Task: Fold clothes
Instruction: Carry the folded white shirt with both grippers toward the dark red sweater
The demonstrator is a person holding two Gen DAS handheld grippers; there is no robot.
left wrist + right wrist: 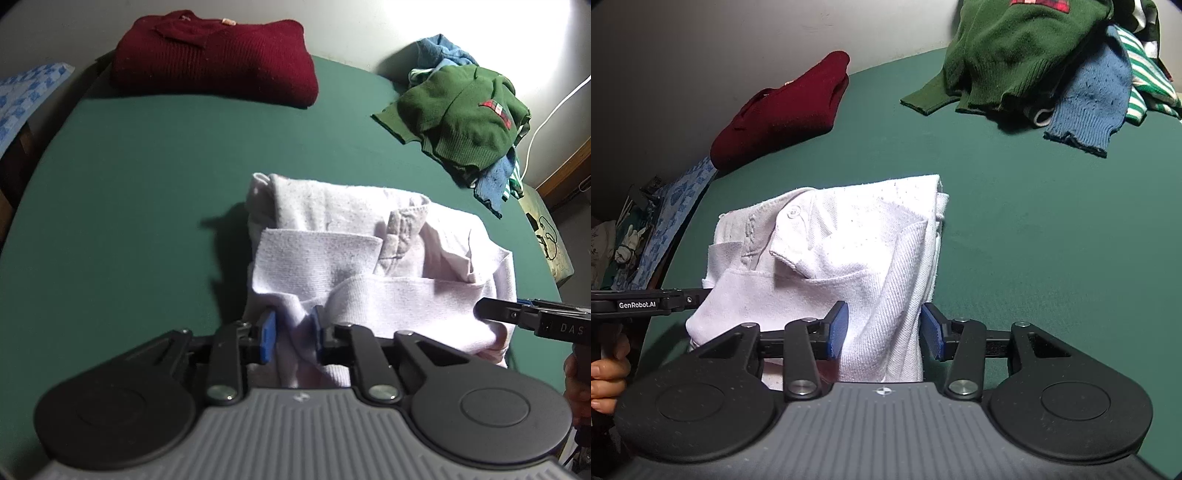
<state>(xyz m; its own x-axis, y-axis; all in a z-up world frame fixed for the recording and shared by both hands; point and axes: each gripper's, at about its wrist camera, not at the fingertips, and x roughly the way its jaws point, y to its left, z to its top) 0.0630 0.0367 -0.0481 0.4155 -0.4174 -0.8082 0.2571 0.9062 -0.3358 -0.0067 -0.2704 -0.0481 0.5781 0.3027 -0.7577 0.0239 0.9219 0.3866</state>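
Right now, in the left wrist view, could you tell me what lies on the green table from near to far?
Left tool → white shirt → green sweater → maroon sweater.

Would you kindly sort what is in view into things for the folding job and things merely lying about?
For the job: white shirt, left gripper, right gripper, folded maroon sweater, unfolded clothes pile.

Lying about: blue patterned cloth, white cable.
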